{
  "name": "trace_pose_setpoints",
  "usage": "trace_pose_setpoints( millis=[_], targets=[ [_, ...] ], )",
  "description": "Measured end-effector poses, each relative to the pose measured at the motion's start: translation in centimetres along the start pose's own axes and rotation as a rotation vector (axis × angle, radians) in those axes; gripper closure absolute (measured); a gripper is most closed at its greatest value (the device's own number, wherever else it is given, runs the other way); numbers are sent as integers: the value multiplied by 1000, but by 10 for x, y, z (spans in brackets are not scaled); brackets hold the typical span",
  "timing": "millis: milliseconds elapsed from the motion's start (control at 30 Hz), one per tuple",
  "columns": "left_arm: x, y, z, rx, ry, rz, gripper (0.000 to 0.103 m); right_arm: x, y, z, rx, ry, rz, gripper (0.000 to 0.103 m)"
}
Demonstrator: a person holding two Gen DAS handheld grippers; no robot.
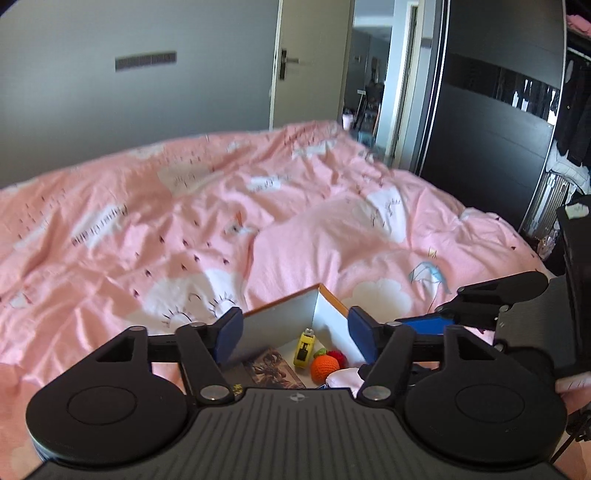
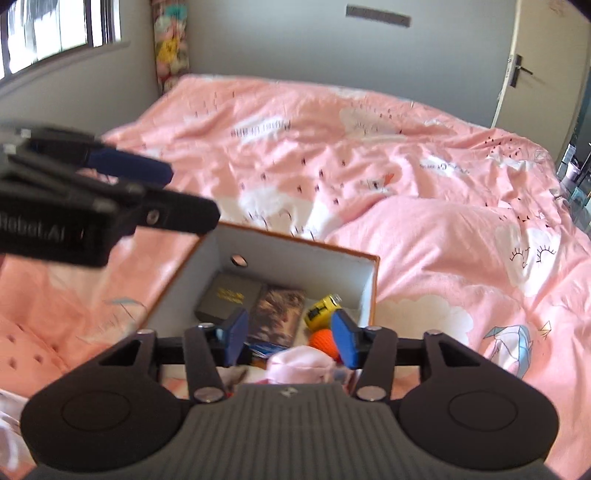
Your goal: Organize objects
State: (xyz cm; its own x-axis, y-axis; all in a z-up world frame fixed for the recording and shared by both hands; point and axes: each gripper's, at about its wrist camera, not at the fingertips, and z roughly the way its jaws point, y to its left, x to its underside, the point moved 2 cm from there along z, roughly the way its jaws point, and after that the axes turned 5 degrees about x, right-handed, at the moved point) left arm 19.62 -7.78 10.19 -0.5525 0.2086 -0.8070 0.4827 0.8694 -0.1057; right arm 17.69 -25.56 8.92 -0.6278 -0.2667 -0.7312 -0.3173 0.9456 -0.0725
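An open cardboard box with an orange rim and white inner walls sits on the pink bed. It holds a black case, a picture card box, a yellow toy, an orange crochet ball and a pink cloth. My right gripper is open and empty just above the box. My left gripper is open and empty over the box's corner, with the yellow toy, the orange ball and a red crochet piece below it.
The pink printed duvet lies rumpled across the bed. A dark wardrobe and a door stand beyond it. A window is at the far left. The other gripper shows at the side of each view: the left one, the right one.
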Motion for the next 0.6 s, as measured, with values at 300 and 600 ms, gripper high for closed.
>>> trace_pose_setpoints(
  millis=[300, 600],
  targets=[
    [39, -22, -84, -133, -174, 41, 6, 26, 55, -98, 31, -281, 32, 10],
    [89, -15, -131, -275, -318, -23, 5, 76, 94, -133, 158, -405, 91, 1]
  ],
)
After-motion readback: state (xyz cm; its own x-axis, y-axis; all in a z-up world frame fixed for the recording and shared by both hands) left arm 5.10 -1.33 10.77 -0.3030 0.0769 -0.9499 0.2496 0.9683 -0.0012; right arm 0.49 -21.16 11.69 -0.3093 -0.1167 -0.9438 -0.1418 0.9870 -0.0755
